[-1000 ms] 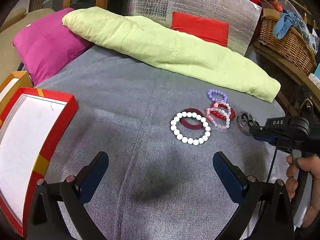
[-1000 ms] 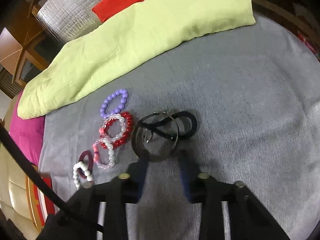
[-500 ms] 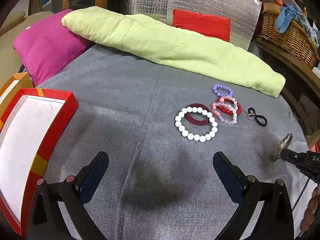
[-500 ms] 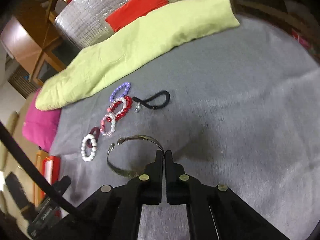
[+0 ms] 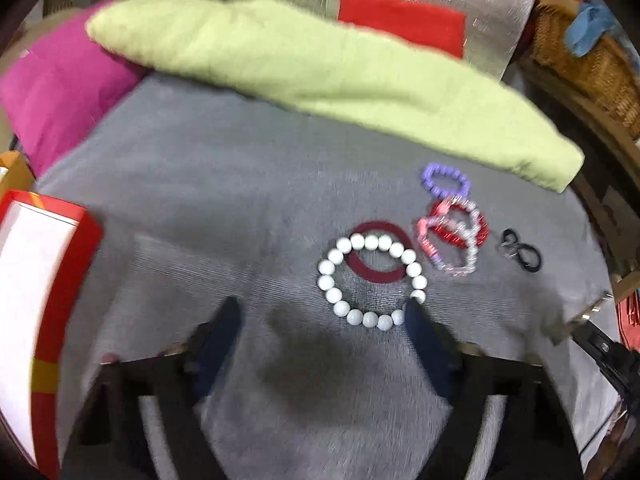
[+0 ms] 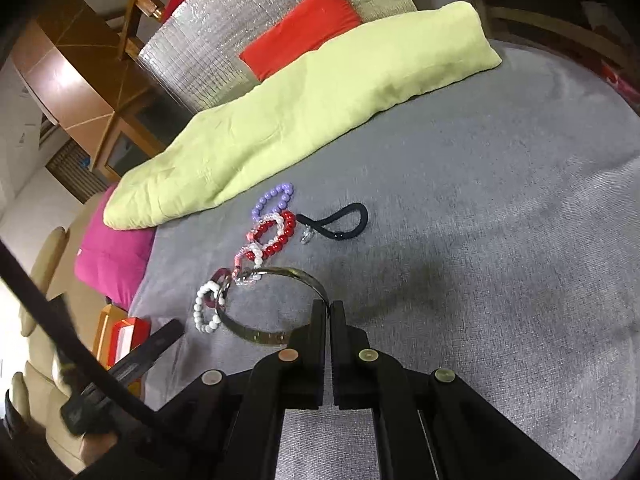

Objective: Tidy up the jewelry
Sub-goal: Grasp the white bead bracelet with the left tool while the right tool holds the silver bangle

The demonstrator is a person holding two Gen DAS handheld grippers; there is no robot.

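Right gripper [image 6: 330,307] pinches the metal bangle [image 6: 256,332] aloft — left gripper [image 5: 324,320] gapes wide, seemingly low over bedspread [image 5: 240,200].

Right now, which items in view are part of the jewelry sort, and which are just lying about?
Job:
metal bangle, clamped in right gripper
left gripper, open
white bead bracelet
maroon ring
red bead bracelet
pink-and-clear bracelet
purple bead bracelet
black cord bracelet
red box

Lying about:
green cushion
magenta pillow
wicker basket
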